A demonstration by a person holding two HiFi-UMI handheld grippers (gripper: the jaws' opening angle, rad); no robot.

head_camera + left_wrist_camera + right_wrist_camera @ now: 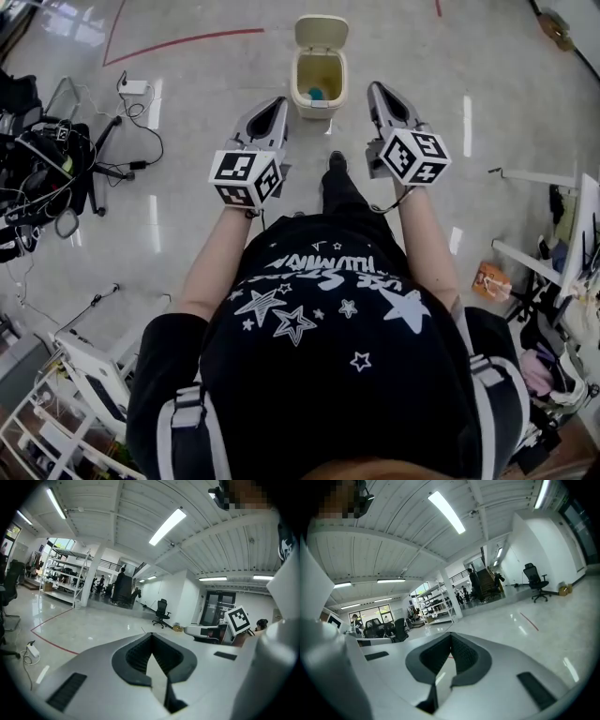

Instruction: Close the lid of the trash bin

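Note:
A cream trash bin (pixel 320 80) stands on the floor straight ahead, in the head view only. Its lid (pixel 322 31) is swung up and back, and something blue (pixel 316 93) lies inside. My left gripper (pixel 278 101) is held in the air to the bin's near left, my right gripper (pixel 377 86) to its near right, both apart from it. Both gripper views look level across the hall, above the bin. The left gripper (pixel 151 634) has its jaws meeting at the tips with nothing between them. The right gripper (pixel 451 633) stands the same way.
Black stands and cables (pixel 47 169) and a white power strip (pixel 134 87) lie at the left. A red floor line (pixel 178 41) runs beyond them. White frames (pixel 544 178) and an orange packet (pixel 490 279) are at the right. My shoe (pixel 336 161) is just short of the bin.

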